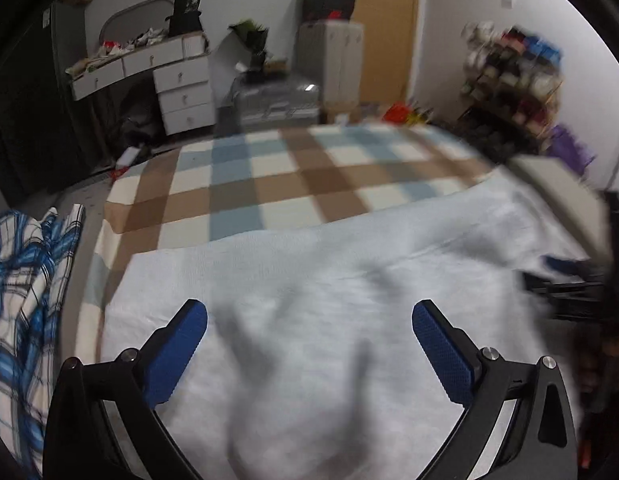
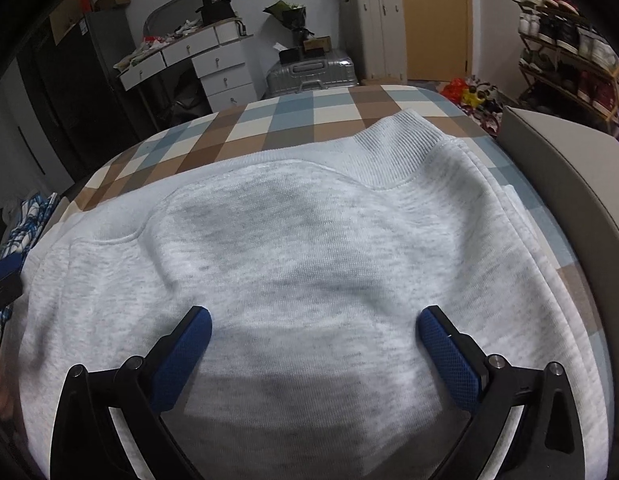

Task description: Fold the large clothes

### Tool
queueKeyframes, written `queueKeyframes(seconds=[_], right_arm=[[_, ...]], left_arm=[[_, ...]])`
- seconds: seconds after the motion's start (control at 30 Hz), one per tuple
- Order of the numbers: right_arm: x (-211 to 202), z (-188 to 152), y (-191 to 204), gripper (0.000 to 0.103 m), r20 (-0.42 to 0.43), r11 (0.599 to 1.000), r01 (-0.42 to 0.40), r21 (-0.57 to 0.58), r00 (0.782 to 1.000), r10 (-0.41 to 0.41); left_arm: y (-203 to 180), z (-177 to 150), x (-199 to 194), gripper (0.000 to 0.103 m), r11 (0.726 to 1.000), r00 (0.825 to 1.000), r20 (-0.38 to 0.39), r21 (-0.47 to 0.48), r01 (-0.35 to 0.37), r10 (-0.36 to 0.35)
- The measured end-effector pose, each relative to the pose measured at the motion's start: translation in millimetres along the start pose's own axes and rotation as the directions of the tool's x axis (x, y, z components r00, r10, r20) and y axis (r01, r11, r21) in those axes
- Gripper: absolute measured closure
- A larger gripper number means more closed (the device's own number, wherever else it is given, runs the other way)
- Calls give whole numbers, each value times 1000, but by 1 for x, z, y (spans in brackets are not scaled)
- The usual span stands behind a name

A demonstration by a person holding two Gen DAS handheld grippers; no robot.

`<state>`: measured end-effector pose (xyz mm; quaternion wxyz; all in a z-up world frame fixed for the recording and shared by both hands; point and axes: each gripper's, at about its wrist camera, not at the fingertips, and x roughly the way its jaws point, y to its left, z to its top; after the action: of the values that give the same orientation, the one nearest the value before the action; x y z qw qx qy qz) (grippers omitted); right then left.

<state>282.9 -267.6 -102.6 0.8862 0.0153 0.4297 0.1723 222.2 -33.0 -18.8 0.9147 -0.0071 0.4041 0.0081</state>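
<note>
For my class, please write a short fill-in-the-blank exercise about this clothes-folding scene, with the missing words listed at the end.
1. The light grey sweatshirt lies on a bedspread with a ____ pattern.
2. Both the left gripper and the right gripper have their jaws ____.
3. The pads on the fingers are coloured ____.
4. The silver suitcase lies beyond the ____ of the bed.

Missing words: checked; open; blue; foot

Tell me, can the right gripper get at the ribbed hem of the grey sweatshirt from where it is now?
Probably yes. The right gripper is open above the grey sweatshirt, and the ribbed hem lies straight ahead on the checked bedcover with only flat fabric between them.
</note>
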Motion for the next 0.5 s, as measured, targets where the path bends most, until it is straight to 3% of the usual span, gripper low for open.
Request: queueKeyframes(seconds=[0.03,0.1,0.13,0.17,0.3,0.4,0.5], right_arm=[[0,0,-1,0,2,1000,-4,0,1000,4],[-1,0,-2,0,6,1000,-13,3,1000,13],[-2,-1,-2,0,9,1000,-15,3,1000,15],[-3,-1,-2,0,10,1000,-15,3,1000,15],[-2,0,-2,0,11,1000,-16,3,1000,16],[-2,0,-1,0,11,1000,-11,1,1000,11],[-5,11,9,0,-32,998,56,-21,998,-57]], left_arm=[[2,-2,23,3,999,997,-59,-7,-51,51],[16,-15,55,1,994,988,-146,-104,26,-41],[26,-14,53,1,984,987,-130,-165,73,-95],[29,-14,51,1,980,988,-115,-182,84,-106],[19,-15,54,1,987,989,-134,-152,47,-68],[20,-16,54,1,985,988,-130,-163,59,-80],[23,-16,54,1,985,988,-129,-164,60,-82]])
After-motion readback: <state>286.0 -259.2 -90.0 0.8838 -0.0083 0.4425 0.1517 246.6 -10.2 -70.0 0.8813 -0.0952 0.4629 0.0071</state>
